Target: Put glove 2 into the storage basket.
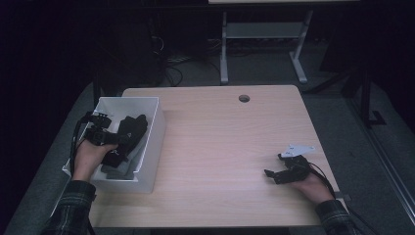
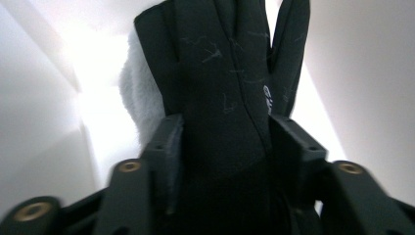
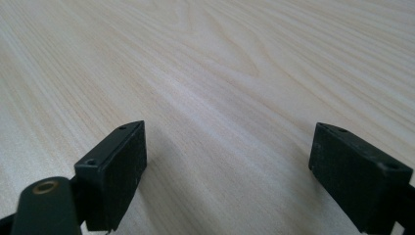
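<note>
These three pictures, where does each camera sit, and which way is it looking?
High view: above the person's side, looking forward and down on the table; forearms, hands and the left gripper and right gripper show.
Left gripper view: on the left gripper, looking into the white bin; its jaws flank a black glove.
Right gripper view: on the right gripper, looking low across bare wood; its jaws stand wide apart.
Shared: glove and bin appear in the high and left gripper views.

Light wooden table [image 1: 230, 147]; behind it, perhaps a metal stand [image 1: 264, 34].
</note>
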Available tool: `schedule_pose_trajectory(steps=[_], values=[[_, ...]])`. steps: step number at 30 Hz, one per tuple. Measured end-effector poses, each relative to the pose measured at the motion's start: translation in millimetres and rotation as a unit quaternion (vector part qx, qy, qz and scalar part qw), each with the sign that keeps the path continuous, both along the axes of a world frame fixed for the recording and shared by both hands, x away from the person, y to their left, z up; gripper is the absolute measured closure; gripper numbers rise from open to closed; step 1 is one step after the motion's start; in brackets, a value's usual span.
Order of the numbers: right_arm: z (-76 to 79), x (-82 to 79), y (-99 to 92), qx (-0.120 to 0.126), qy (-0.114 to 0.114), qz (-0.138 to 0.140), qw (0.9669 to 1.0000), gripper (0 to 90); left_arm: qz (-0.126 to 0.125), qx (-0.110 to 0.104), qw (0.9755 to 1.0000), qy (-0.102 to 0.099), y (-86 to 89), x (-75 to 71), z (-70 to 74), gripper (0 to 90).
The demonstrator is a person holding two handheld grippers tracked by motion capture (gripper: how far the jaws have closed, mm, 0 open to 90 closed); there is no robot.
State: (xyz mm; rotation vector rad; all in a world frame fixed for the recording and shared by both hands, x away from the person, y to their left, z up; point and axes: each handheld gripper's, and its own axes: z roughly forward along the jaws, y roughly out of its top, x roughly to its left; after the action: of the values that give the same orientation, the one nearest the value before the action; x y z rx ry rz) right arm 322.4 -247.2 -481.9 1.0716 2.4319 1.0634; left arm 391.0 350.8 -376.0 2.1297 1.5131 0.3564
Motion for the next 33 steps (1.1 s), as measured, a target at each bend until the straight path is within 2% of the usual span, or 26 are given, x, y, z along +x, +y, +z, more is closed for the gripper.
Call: schedule_pose_trajectory(steps=[5, 12, 16, 21, 26, 30, 33], values=[[0.0, 0.1, 0.0, 0.000, 0.000, 0.000, 1.0000, 14.1, 0.003, 0.003, 0.9998, -0.018, -0.1, 0.7, 6.6, 31.2], [0.0, 0.0, 0.0, 0.000, 0.000, 0.000, 1.0000, 14.1, 0.002, -0.002, 0.9992, -0.040, 0.5, 0.5, 21.4, 26.2], [0.0, 0.0, 0.0, 0.000, 0.000, 0.000, 1.0000, 14.1, -0.009, -0.008, 0.9984, -0.056, -2.6, -1.4, 34.2, 25.2], [0.0, 0.0, 0.0, 0.000, 0.000, 0.000, 1.0000, 14.1, -0.034, -0.017, 0.9969, -0.069, -14.9, -2.9, 48.8, 23.0], [0.0, 0.0, 0.0, 0.000, -0.001, 0.000, 1.0000, 14.1, -0.060, -0.031, 0.9944, -0.082, -34.0, -4.1, 59.5, 20.9], [0.0, 0.0, 0.0, 0.000, 0.000, 0.000, 1.0000, 14.1, -0.084, -0.052, 0.9909, -0.091, -50.7, -5.6, 66.7, 20.8], [0.0, 0.1, 0.0, 0.000, 0.000, 0.000, 1.0000, 14.0, -0.103, -0.058, 0.9881, -0.098, -63.8, -7.2, 71.7, 20.7]])
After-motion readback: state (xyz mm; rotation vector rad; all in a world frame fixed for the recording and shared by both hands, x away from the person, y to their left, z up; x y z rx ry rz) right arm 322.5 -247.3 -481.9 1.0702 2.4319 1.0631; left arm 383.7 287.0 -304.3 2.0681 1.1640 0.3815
